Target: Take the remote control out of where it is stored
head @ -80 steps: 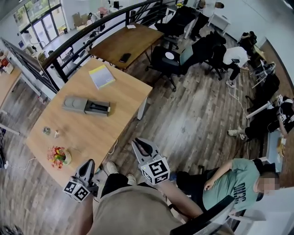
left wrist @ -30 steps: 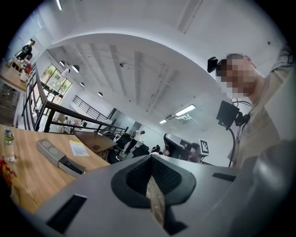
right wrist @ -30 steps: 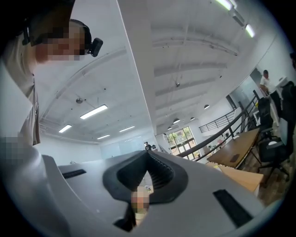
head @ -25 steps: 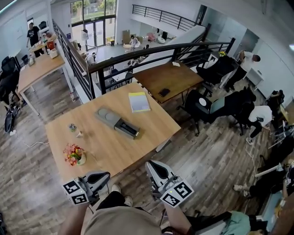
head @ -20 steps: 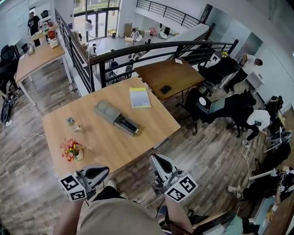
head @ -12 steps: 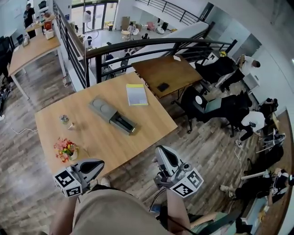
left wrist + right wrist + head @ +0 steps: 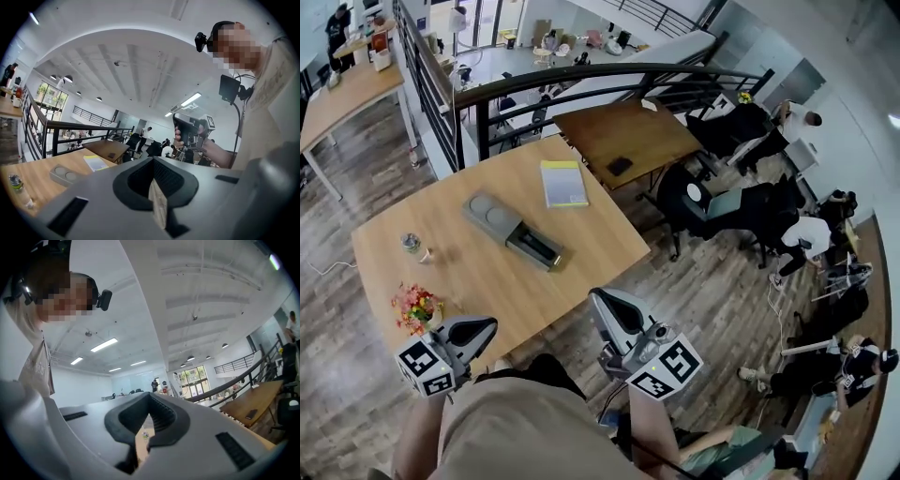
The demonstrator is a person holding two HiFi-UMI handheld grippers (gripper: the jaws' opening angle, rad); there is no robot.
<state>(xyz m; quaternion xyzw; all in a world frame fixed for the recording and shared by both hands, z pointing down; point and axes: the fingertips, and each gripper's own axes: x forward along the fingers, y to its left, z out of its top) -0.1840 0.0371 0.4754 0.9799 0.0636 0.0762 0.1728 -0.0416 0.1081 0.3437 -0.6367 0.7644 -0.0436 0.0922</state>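
Left gripper (image 7: pixel 483 326), right gripper (image 7: pixel 600 302): jaws pressed together, empty. I see remote control (image 7: pixel 536 247) well ahead between them, long axis slanting toward right jaws.

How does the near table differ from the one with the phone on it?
The near table is pale wood; the far table is darker. The near one carries a box, notebook, bottle and flowers; the far one, little but a phone. Both are rectangular wood.
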